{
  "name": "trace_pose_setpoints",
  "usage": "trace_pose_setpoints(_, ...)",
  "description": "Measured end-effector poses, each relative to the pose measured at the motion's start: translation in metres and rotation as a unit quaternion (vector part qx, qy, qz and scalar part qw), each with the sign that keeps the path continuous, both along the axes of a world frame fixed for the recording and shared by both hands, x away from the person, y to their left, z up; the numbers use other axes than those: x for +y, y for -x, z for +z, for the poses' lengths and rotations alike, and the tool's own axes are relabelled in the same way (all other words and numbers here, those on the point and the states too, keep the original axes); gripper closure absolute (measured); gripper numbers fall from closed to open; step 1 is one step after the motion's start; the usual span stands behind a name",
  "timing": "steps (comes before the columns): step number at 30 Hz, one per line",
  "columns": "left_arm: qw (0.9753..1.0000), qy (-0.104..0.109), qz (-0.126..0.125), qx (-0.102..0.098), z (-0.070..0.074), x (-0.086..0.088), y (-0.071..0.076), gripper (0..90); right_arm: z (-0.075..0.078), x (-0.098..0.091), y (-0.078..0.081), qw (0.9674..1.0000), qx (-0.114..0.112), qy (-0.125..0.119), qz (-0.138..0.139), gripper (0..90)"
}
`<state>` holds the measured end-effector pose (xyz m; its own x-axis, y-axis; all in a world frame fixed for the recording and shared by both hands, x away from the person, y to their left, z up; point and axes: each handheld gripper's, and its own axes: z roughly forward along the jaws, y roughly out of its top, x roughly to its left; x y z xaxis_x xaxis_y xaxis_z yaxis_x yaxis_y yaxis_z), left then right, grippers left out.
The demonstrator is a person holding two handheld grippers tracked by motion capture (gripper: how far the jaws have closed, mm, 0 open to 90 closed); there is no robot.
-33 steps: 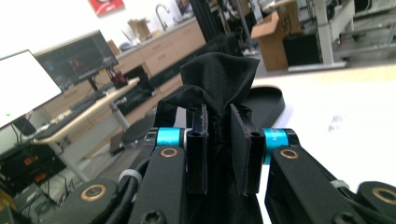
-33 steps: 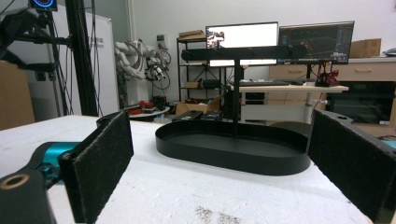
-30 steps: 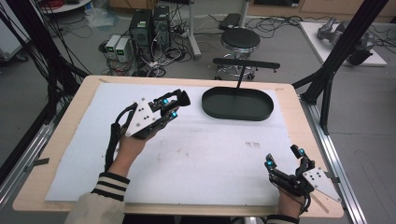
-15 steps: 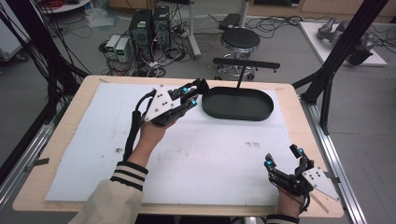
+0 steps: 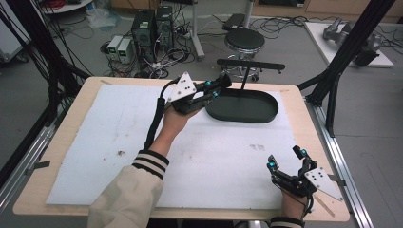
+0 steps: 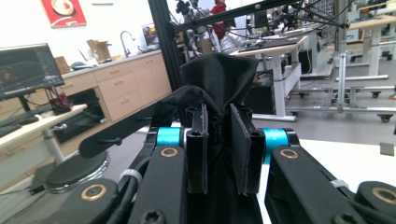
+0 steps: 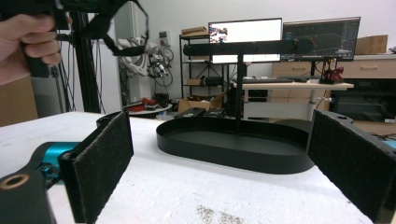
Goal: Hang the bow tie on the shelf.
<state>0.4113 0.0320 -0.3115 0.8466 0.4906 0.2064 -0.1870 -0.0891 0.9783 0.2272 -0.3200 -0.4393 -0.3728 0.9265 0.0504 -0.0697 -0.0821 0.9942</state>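
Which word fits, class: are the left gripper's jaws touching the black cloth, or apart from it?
Touching. In the left gripper view, the left gripper has its jaws pressed against both sides of the bunched black cloth, pinching it between them.

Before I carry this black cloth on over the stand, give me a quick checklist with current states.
1. Left tongs shut on the black cloth: ok.
2. Cloth bunched between the pads, not slipping: cannot tell.
3. Left tongs near the stand's crossbar, above the oval tray: ok.
4. Tray holds nothing in the way: ok.
5. Right tongs open, resting near the table's front corner, away from the path: ok.
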Motion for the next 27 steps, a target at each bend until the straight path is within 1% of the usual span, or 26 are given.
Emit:
trace_pose_setpoints(2,0.9999,0.001,-0.007,0.011,-0.001,-0.006,-0.008,77.1,0.0,0.0,0.0,1.0,0.0,0.001,-0.001,6.4)
trace_pose_setpoints(3,0.9998,0.0,-0.01,0.015,-0.001,-0.008,-0.012,77.1,-0.001,-0.001,-0.002,1.0,0.0,0.005,-0.002,6.4)
trace_pose_setpoints(5,0.9997,0.005,-0.016,0.02,-0.003,-0.013,-0.02,77.1,-0.001,-0.002,-0.002,1.0,0.001,0.005,-0.002,6.4)
trace_pose_setpoints(7,0.9992,0.008,-0.024,0.031,-0.004,-0.016,-0.029,77.1,-0.002,-0.003,-0.004,1.0,0.002,0.008,-0.001,6.4)
trace_pose_setpoints(8,0.9987,0.011,-0.029,0.04,-0.005,-0.019,-0.038,77.1,-0.002,-0.002,-0.005,1.0,0.005,0.007,-0.002,6.4)
trace_pose_setpoints(9,0.9986,0.013,-0.029,0.041,-0.006,-0.021,-0.042,77.1,-0.002,-0.002,-0.005,0.9999,0.006,0.009,-0.002,6.4)
trace_pose_setpoints(10,0.9986,0.013,-0.029,0.041,-0.006,-0.021,-0.042,77.1,-0.002,-0.002,-0.006,0.9999,0.005,0.011,-0.002,6.4)
trace_pose_setpoints(13,0.9983,0.014,-0.03,0.049,-0.007,-0.025,-0.054,77.1,-0.003,-0.003,-0.009,0.9999,0.004,0.015,-0.003,6.4)
trace_pose_setpoints(14,0.9981,0.015,-0.03,0.052,-0.008,-0.026,-0.058,77.1,-0.003,-0.003,-0.009,0.9999,0.008,0.014,-0.003,6.4)
trace_pose_setpoints(18,0.9972,0.027,-0.031,0.062,-0.009,-0.029,-0.072,77.1,-0.004,-0.005,-0.011,0.9998,0.009,0.017,-0.007,6.4)
trace_pose_setpoints(19,0.9968,0.031,-0.032,0.066,-0.01,-0.031,-0.078,77.1,-0.005,-0.005,-0.012,0.9998,0.009,0.019,-0.007,6.4)
trace_pose_setpoints(20,0.9968,0.031,-0.032,0.066,-0.01,-0.031,-0.078,77.1,-0.005,-0.005,-0.012,0.9998,0.009,0.019,-0.007,6.4)
trace_pose_setpoints(21,0.9968,0.033,-0.029,0.067,-0.01,-0.032,-0.081,77.1,-0.005,-0.005,-0.012,0.9997,0.013,0.021,-0.008,6.4)
trace_pose_setpoints(25,0.9964,0.038,-0.022,0.072,-0.011,-0.033,-0.093,77.1,-0.005,-0.005,-0.012,0.9996,0.012,0.023,-0.008,6.4)
trace_pose_setpoints(27,0.9963,0.041,-0.014,0.074,-0.012,-0.032,-0.098,77.1,-0.005,-0.006,-0.012,0.9996,0.01,0.023,-0.009,6.5)
